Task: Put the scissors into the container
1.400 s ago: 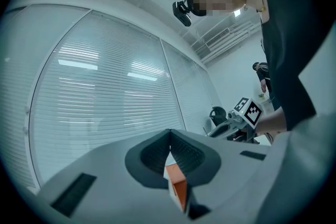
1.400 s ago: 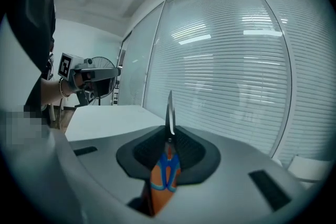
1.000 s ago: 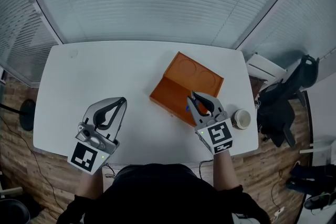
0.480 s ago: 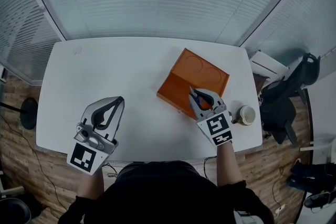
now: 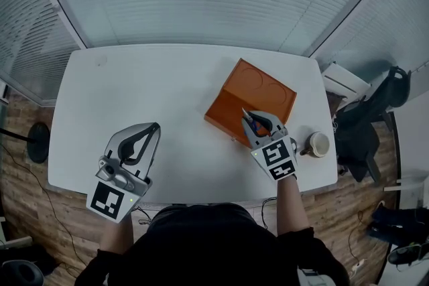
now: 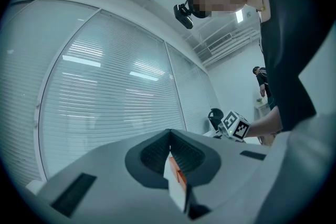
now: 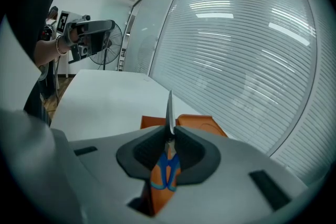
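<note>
While right gripper (image 5: 246, 114) clamps scissors (image 7: 169, 113), blade points past jaw tips toward 11 o'clock, handles trailing behind. Tips sit above near edge of container (image 5: 263, 86); its open bed lies at 12 o'clock. Left gripper (image 5: 154, 128) closed, empty, well apart at 8 o'clock.

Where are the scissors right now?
The scissors sit clamped in the right gripper, blade past its jaws, over the near edge of the orange container, right side of the table.
</note>
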